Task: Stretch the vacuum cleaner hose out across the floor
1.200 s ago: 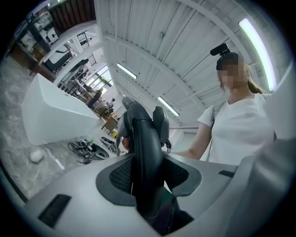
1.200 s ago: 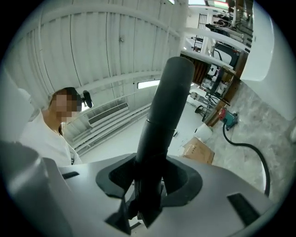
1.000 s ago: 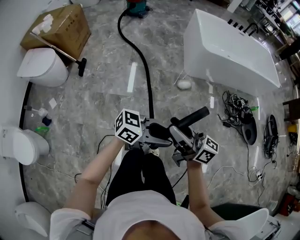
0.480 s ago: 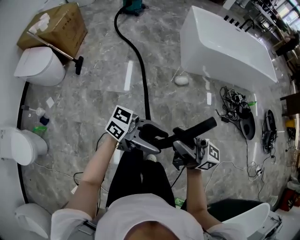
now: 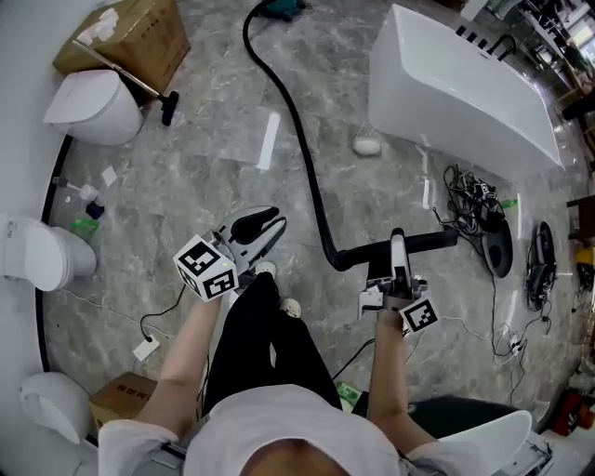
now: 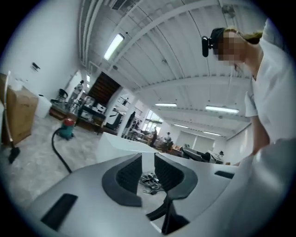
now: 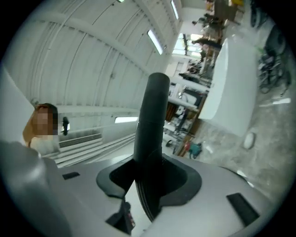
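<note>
The grey marbled floor is seen all around both claws, and ahead of the right claw and to its right a white bathtub is standing.

The vacuum cleaner hose is laid on the floor as one long black line. It starts at the vacuum cleaner, far ahead of both claws, and runs toward the person. Just left of the right claw it bends sharply. After this bend its stiff end piece lies crosswise, with the long axis from left to right in the head view.

This end piece is gripped by the right claw. In the right gripper view the black tube is seen clamped between the two jaws, and it sticks out well beyond them.

The left claw is held apart from the hose, to the left of the bend. Its jaws have just been closing, but a gap is left between them and nothing is held there.

The right hand is therefore the working one. It is judged that the end must be carried away from the vacuum cleaner, so that the bend is pulled straight.

Some things could be in the way:
- The bathtub limits the room ahead of the right claw and to its right.
- A heap of cables lies on the floor to the right of this claw.
- The person's legs are between the two claws.
- A small white object lies ahead of the right claw, near the hose.
</note>
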### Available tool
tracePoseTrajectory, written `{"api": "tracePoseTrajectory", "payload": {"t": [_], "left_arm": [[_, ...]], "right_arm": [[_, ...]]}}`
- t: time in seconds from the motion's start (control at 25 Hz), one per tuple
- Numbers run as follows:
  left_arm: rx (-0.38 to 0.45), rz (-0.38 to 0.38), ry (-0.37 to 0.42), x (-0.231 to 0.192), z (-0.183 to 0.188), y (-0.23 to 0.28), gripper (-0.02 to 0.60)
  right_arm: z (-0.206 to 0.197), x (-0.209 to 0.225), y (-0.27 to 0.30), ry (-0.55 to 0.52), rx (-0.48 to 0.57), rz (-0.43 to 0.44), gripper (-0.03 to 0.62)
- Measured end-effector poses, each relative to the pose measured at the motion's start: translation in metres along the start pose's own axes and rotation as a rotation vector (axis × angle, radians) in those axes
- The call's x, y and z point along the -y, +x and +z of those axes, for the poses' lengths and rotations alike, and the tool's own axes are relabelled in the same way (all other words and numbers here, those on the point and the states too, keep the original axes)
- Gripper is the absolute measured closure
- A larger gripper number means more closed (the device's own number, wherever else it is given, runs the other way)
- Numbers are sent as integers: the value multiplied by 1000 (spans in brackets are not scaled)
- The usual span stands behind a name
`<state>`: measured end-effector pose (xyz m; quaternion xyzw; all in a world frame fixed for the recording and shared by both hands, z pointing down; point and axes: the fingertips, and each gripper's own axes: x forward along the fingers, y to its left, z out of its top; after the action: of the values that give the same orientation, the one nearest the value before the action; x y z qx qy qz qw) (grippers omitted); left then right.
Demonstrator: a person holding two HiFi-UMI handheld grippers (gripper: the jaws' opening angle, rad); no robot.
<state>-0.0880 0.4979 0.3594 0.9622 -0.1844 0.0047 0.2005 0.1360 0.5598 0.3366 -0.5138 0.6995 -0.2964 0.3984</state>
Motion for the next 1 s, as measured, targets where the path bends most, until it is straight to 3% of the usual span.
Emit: {"api": "tracePoseTrajectory", "payload": {"t": [0.08, 0.24, 0.4, 0.52, 0.72, 0.84, 0.92, 1.0], "left_arm": [[-8, 67, -16, 11, -14, -8, 520], [-27, 36, -96, 45, -37, -9, 522], [-44, -13, -112, 72, -49, -10, 522], [-66, -39, -97, 79, -54, -19, 522], [-76, -50, -104, 80, -56, -40, 522], [-68, -46, -125, 75, -57, -54, 522], [-68, -51, -130, 73, -57, -60, 522], [-74, -67, -127, 75, -58, -61, 522]], "right_arm": [[10, 34, -30, 25, 70, -158, 436], [4, 92, -91, 52, 90, -394, 434], [-33, 152, -171, 212, 137, -676, 434], [-59, 184, -231, 371, 263, -865, 431], [-95, 199, -291, 524, 341, -1114, 259], [-119, 192, -315, 600, 354, -1266, 235], [-126, 184, -323, 533, 259, -1371, 235], [-114, 172, -318, 296, 69, -1429, 235]]}}
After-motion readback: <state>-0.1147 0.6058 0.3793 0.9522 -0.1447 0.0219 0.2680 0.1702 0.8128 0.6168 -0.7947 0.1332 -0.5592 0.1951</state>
